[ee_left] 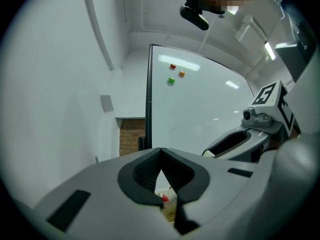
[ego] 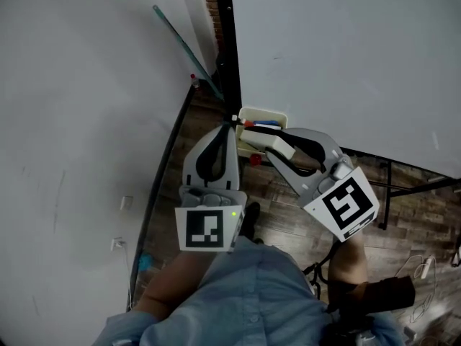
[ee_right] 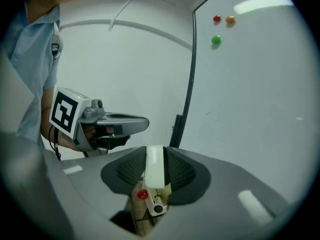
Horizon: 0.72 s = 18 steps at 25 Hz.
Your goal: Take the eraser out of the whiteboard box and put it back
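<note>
My right gripper (ego: 273,151) is shut on a white eraser (ego: 282,148) and holds it just in front of the cream whiteboard box (ego: 265,113). In the right gripper view the eraser (ee_right: 154,168) stands on edge between the ribbed pads, above the box (ee_right: 142,220). A red cap (ee_right: 142,194) and a black marker tip (ee_right: 158,209) show in the box. My left gripper (ego: 232,126) is shut with nothing in it, its tips by the box's left edge. Seen from the left gripper view, its jaws (ee_left: 160,151) meet, and the eraser's end (ee_left: 209,154) shows at the right.
The whiteboard (ego: 346,56) fills the right, with a black frame post (ego: 229,49) at its left edge and three small magnets (ee_right: 216,40) high on it. A grey wall (ego: 72,121) lies to the left. Wooden floor (ego: 288,215) and cables (ego: 425,272) are below.
</note>
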Available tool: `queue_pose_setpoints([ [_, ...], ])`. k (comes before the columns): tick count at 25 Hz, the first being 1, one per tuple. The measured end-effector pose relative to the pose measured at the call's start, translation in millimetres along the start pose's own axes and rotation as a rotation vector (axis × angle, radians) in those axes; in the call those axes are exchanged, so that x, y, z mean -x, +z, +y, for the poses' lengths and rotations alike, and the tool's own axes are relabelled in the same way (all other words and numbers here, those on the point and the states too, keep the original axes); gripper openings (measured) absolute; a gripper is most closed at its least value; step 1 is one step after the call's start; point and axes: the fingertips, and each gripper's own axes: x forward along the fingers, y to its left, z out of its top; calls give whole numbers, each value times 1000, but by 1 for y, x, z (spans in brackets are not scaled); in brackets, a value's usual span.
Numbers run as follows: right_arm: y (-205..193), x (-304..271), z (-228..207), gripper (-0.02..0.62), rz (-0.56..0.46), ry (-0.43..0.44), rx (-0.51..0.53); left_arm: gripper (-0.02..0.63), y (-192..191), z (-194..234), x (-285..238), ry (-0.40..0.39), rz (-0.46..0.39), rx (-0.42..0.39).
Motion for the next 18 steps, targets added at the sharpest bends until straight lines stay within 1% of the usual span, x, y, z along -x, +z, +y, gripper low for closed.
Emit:
queue_pose_setpoints([
  [3, 7, 15, 3, 125, -28, -27, -14, 3, 5, -7, 9, -3, -3, -10],
  [8, 12, 29, 5, 125, -56, -45, -29, 3, 11, -18, 17, -13, -22, -20],
  [12, 15, 35, 7, 125, -69, -51, -22, 3, 16, -24, 21, -16, -35, -17],
  [16, 18, 39, 8, 124, -79, -54, -19, 3, 20, -31, 24, -37, -40, -47],
  [18, 19, 41, 8, 126, -82, -57, -17, 3, 21, -34, 24, -45, -36, -39],
])
